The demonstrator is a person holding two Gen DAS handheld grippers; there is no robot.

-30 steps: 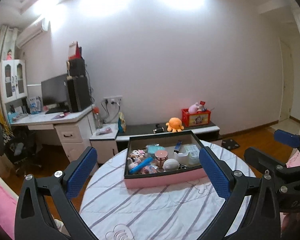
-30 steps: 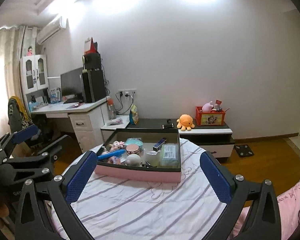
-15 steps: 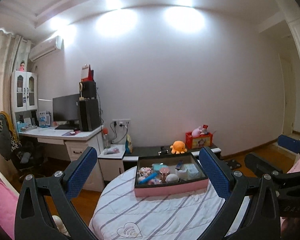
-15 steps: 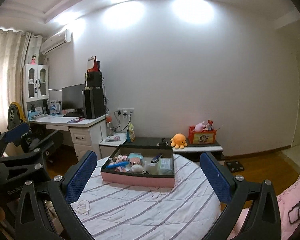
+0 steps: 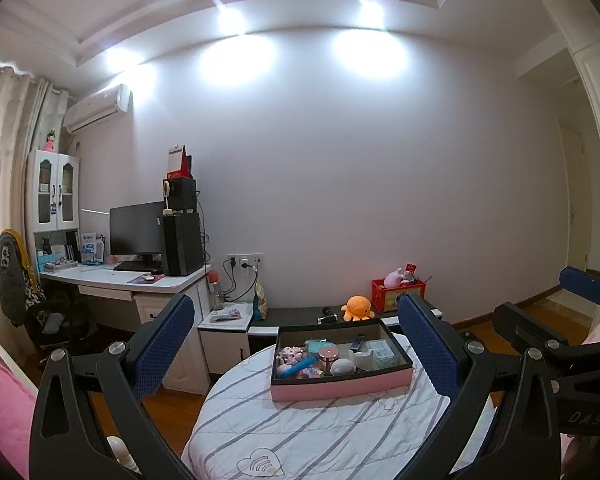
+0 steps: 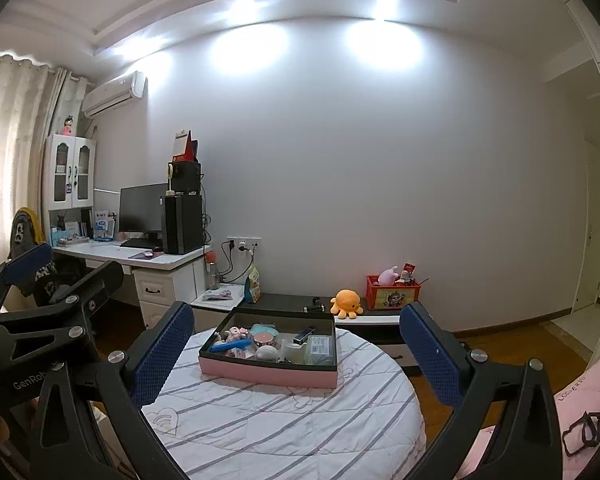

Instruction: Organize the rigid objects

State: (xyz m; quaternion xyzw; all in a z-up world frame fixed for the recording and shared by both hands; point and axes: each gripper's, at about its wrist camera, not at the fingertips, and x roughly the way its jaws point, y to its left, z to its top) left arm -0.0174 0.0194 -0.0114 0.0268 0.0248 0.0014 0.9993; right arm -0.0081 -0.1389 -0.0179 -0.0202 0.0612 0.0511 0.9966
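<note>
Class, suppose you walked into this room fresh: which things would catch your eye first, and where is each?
The pink-sided open box crammed with small items, sitting on the round table under a striped white cloth. Behind it, a bright orange plush octopus on the low dark cabinet against the wall. Both open grippers, left and right, frame the scene.

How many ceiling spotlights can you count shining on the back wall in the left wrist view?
2. One spotlight sits left of centre above the desk side; the other spotlight sits to its right. More may be hidden beyond the picture's edge.

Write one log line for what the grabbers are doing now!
left gripper: open, empty | right gripper: open, empty | pink box: on table, untouched
</note>
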